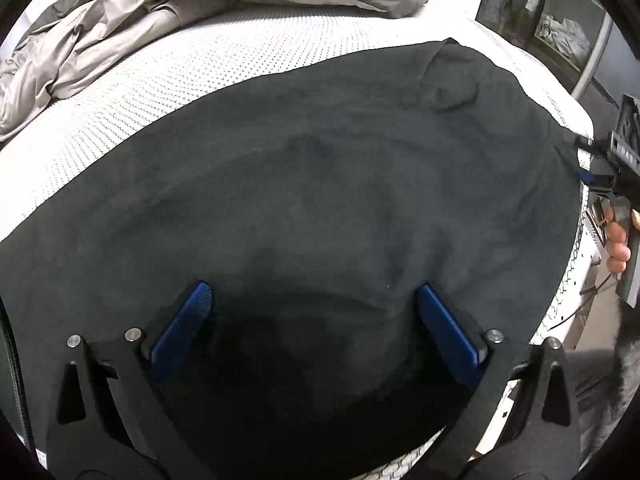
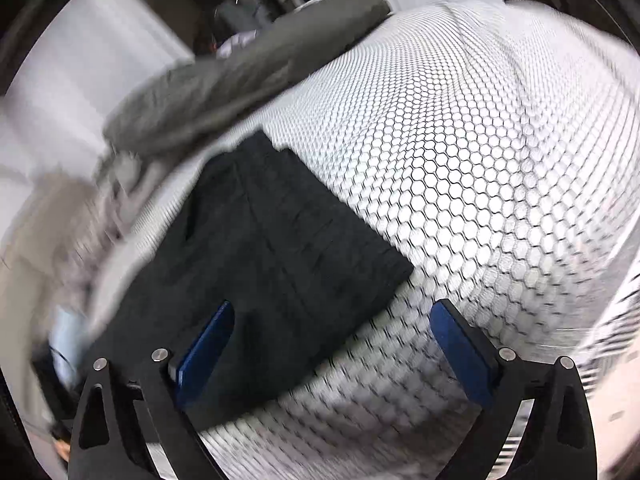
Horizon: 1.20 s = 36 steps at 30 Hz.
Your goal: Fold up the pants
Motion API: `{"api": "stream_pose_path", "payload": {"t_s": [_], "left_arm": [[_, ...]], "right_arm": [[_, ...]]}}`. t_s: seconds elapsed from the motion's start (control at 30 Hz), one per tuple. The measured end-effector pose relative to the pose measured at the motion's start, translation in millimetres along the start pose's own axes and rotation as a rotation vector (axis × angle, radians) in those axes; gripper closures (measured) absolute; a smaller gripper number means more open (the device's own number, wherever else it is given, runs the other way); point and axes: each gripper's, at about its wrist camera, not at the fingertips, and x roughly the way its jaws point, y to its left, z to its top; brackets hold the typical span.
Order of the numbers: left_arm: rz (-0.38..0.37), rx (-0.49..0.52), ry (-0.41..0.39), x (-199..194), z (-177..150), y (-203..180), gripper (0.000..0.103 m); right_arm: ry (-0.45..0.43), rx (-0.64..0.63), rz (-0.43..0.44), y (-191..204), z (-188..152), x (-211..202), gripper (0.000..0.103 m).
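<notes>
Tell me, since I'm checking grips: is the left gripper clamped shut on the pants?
No, the left gripper has its fingers spread wide above the dark pants.

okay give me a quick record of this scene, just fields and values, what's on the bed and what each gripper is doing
surface: white mattress with a honeycomb pattern
garment: dark pants spread flat on the mattress
other fabric: grey bedding bunched at the far side
left gripper: open, fingers over the pants, gripping nothing
right gripper: open, one finger over the pants edge, the other over bare mattress
image quality: right wrist view is motion-blurred
</notes>
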Motion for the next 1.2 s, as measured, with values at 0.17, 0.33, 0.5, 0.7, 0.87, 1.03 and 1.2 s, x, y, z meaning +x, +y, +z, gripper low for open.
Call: {"api": "stream_pose_path", "payload": {"t_s": [0.17, 0.33, 0.5, 0.7, 0.87, 1.03, 1.2], "left_arm": [[0.013, 0.016, -0.03, -1, 1, 1, 0.0], [-0.008, 0.003, -0.045, -1, -1, 7, 0.0], [0.007, 0.023, -0.025, -1, 1, 9, 0.0], [-0.023, 0.048, -0.148, -23, 4, -11, 0.001], [-0.017, 0.134, -0.124, -7, 5, -50, 0.001], [0.048, 0.171, -0.127, 1, 6, -66, 0.001], [0.048, 0.174, -0.122, 5, 7, -68, 0.001]], "right_arm": [[-0.054, 0.041, 0.1, 10, 19, 2, 0.081], [-0.123, -0.068, 0.029, 32, 32, -17, 0.09], [0.0, -0.068, -0.161, 5, 20, 12, 0.07], [-0.165, -0.228, -0.2, 50, 6, -41, 0.054], [-0.072, -0.494, -0.117, 124, -28, -10, 0.026], [-0.134, -0.631, -0.287, 148, -43, -18, 0.026], [-0.281, -0.533, -0.457, 122, -30, -56, 0.026]]}}
